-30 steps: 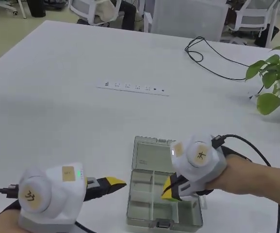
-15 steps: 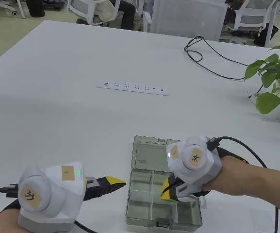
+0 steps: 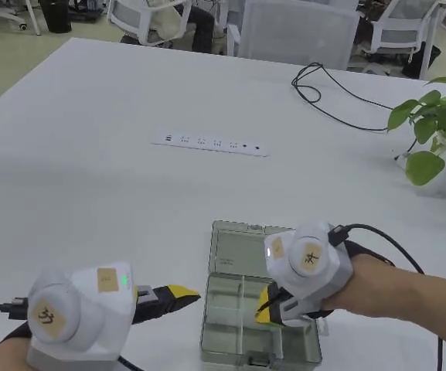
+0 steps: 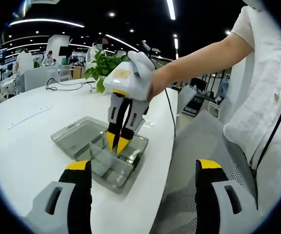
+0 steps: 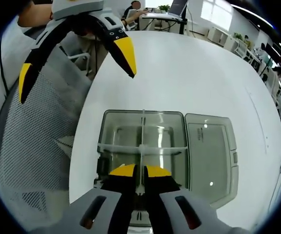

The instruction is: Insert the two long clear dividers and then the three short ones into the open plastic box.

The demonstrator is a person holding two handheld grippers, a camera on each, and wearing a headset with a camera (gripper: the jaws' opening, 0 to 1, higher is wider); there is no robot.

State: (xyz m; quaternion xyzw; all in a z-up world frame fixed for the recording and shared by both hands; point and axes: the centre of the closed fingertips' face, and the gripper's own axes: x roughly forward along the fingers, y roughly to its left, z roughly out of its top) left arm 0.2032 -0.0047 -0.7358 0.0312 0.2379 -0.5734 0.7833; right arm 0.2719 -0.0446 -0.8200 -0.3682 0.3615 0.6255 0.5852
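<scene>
The left gripper (image 3: pixel 178 294) hovers level at the desk's near edge, jaws spread wide and pointing right toward its partner. The right gripper (image 3: pixel 269 308), held in the person's right hand (image 3: pixel 371 282) on a bare forearm (image 4: pixel 198 61) extended from the right, tips steeply downward, its yellow-tipped jaws pinched almost together on a thin clear divider (image 5: pixel 142 127).

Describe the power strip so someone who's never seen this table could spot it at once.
Start at the big white table. Past the open clear plastic box, toward the table's middle, lies the power strip. Unlike the looped black cable and plant farther right, it is a straight, white bar with a row of sockets.
</scene>
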